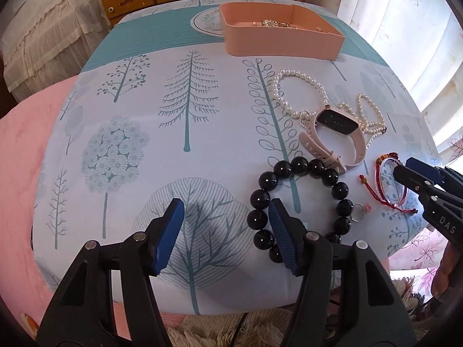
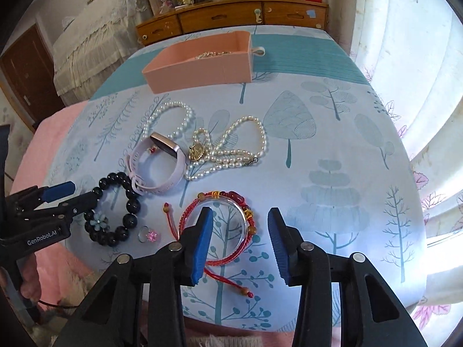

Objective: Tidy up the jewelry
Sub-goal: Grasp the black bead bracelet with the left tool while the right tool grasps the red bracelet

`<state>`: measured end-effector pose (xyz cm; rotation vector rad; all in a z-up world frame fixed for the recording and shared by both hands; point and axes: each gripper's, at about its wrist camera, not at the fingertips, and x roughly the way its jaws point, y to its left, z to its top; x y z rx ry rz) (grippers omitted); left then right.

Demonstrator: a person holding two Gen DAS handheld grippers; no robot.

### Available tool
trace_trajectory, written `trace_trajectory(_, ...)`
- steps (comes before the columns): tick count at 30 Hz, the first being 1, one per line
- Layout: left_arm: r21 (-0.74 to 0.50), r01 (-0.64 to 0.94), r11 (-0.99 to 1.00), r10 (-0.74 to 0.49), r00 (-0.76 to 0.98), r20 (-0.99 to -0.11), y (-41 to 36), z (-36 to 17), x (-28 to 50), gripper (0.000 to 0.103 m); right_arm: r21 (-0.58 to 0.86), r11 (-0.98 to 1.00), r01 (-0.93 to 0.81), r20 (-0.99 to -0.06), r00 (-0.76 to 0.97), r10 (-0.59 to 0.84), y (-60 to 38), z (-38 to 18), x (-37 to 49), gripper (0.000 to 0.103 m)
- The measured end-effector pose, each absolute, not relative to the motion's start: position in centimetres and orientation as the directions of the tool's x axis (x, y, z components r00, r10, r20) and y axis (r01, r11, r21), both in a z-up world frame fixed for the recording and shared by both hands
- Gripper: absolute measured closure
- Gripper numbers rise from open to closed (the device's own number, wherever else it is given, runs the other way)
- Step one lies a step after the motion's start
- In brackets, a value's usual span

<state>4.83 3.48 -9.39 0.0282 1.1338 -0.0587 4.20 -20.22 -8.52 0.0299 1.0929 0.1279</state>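
Jewelry mostly waits outside your pink tray (image 2: 202, 69), which holds some chain, while both grippers (image 1: 225, 228) (image 2: 240, 231) hover with jaws apart over black beads (image 1: 301, 199) and red bracelet (image 2: 220, 225).

Left gripper (image 1: 225, 225) fingers spread wide; right gripper (image 2: 240, 231) fingers likewise apart.

Glossy black bead bracelet (image 1: 301, 202); matt pink plastic tray (image 1: 277, 36) — smooth printed cloth (image 1: 202, 115); wooden drawers (image 2: 231, 20).
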Motion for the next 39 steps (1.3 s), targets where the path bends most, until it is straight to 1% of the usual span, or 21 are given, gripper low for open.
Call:
trace_trajectory(3, -0.002, 0.066, 0.998, -0.029, 0.413, -0.91, 3.1, -9.6, 5.3, 0.045, 0.066, 0.993, -0.093, -0.882, 0.459, 0.102, -20.1, -9.1, 4.6, 0.072)
trace_trajectory(5, -0.007, 0.069, 0.998, -0.034, 0.402, -0.915, 3.0, -9.9, 5.5, 0.048, 0.044, 0.994, -0.103, -0.88, 0.467, 0.088, -19.8, -9.3, 4.7, 0.077)
trace_trajectory(6, -0.013, 0.071, 0.997, -0.041, 0.403, -0.914, 3.0, -9.8, 5.6, 0.05, 0.037, 0.994, -0.107, -0.879, 0.47, 0.083, -19.8, -9.3, 4.6, 0.081)
trace_trajectory(9, -0.009, 0.072, 0.997, -0.037, 0.399, -0.916, 2.9, -9.8, 5.8, 0.051, 0.011, 0.993, -0.118, -0.873, 0.483, 0.067, -19.5, -9.3, 4.5, 0.088)
trace_trajectory(14, 0.007, 0.079, 0.997, -0.025, 0.396, -0.918, 2.6, -9.8, 5.8, 0.051, 0.007, 0.992, -0.122, -0.87, 0.488, 0.066, -19.4, -9.3, 4.4, 0.09)
trace_trajectory(15, 0.002, 0.082, 0.997, -0.03, 0.394, -0.918, 2.6, -9.8, 5.7, 0.056, 0.009, 0.992, -0.122, -0.87, 0.489, 0.068, -19.4, -9.3, 4.4, 0.09)
trace_trajectory(16, -0.02, 0.09, 0.996, -0.053, 0.385, -0.921, 2.6, -9.8, 5.8, 0.063, 0.013, 0.992, -0.123, -0.87, 0.489, 0.072, -19.6, -9.3, 4.3, 0.09)
trace_trajectory(17, -0.024, 0.091, 0.996, -0.057, 0.38, -0.923, 2.5, -9.7, 5.8, 0.066, 0.019, 0.992, -0.123, -0.87, 0.488, 0.077, -19.5, -9.3, 4.4, 0.091)
trace_trajectory(19, -0.036, 0.085, 0.996, -0.066, 0.379, -0.923, 2.5, -9.6, 5.8, 0.087, 0.026, 0.992, -0.124, -0.869, 0.487, 0.084, -19.7, -9.2, 4.3, 0.091)
trace_trajectory(20, -0.046, 0.072, 0.996, -0.07, 0.382, -0.922, 2.6, -9.6, 5.7, 0.091, 0.028, 0.992, -0.124, -0.869, 0.487, 0.085, -19.7, -9.2, 4.3, 0.092)
trace_trajectory(23, -0.12, 0.034, 0.992, -0.124, 0.385, -0.915, 3.6, -9.6, 5.8, 0.091, 0.04, 0.991, -0.124, -0.87, 0.484, 0.096, -19.8, -9.2, 4.3, 0.092)
trace_trajectory(26, -0.168, 0.014, 0.986, -0.16, 0.396, -0.904, 4.4, -9.4, 5.8, 0.091, 0.052, 0.99, -0.128, -0.868, 0.484, 0.109, -19.8, -9.1, 4.2, 0.093)
trace_trajectory(31, -0.194, 0.017, 0.981, -0.18, 0.46, -0.87, 4.8, -7.5, 5.2, 0.091, 0.067, 0.989, -0.135, -0.855, 0.503, 0.127, -19.6, -8.4, 3.9, 0.093)
trace_trajectory(39, -0.206, 0.056, 0.977, -0.201, 0.565, -0.8, 4.3, -2.8, 5.4, 0.091, 0.097, 0.984, -0.151, -0.829, 0.534, 0.164, -19.6, -6.4, 3.4, 0.093)
